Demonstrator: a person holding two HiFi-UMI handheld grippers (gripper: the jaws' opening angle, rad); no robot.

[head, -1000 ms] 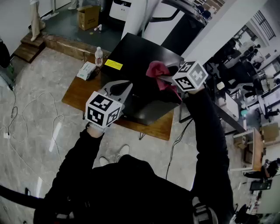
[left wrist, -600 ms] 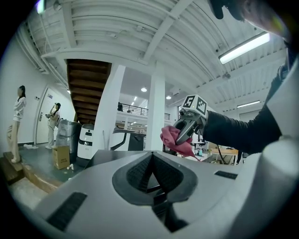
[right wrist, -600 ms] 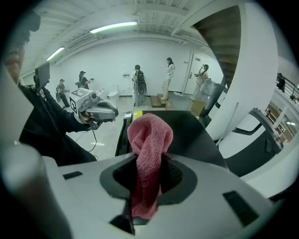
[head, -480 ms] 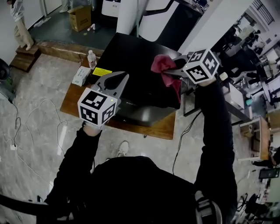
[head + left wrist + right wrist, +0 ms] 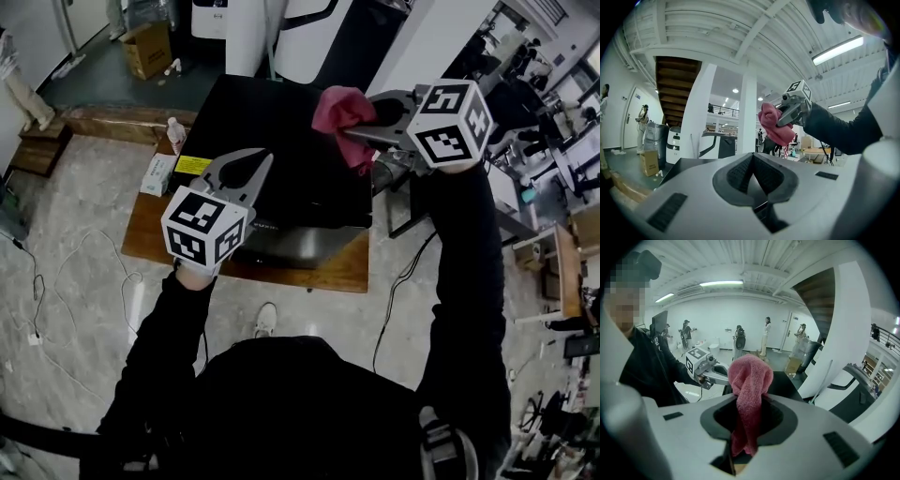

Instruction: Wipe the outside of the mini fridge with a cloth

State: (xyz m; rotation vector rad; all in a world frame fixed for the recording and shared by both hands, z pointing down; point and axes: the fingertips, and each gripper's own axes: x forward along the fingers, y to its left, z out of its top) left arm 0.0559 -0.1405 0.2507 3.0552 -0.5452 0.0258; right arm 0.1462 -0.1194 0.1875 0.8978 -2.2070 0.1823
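Observation:
The black mini fridge (image 5: 281, 159) stands on a low wooden table (image 5: 323, 270), with a yellow label (image 5: 192, 165) on its left side. My right gripper (image 5: 350, 127) is shut on a pink cloth (image 5: 339, 110) and holds it in the air over the fridge's far right corner. In the right gripper view the cloth (image 5: 750, 380) bunches up out of the jaws and hangs down between them. My left gripper (image 5: 263, 156) is shut with nothing in it, over the fridge's left front part. In the left gripper view the cloth (image 5: 776, 126) hangs above the fridge top (image 5: 693, 164).
A water bottle (image 5: 174, 131) and a small packet (image 5: 157, 173) sit on the table left of the fridge. A cardboard box (image 5: 148, 47) stands on the floor behind. Cables (image 5: 56, 281) trail on the floor at left. Desks (image 5: 562, 272) crowd the right side.
My right gripper has risen and moved a little right with the cloth, away from the fridge top. The left gripper has stayed over the fridge's left front.

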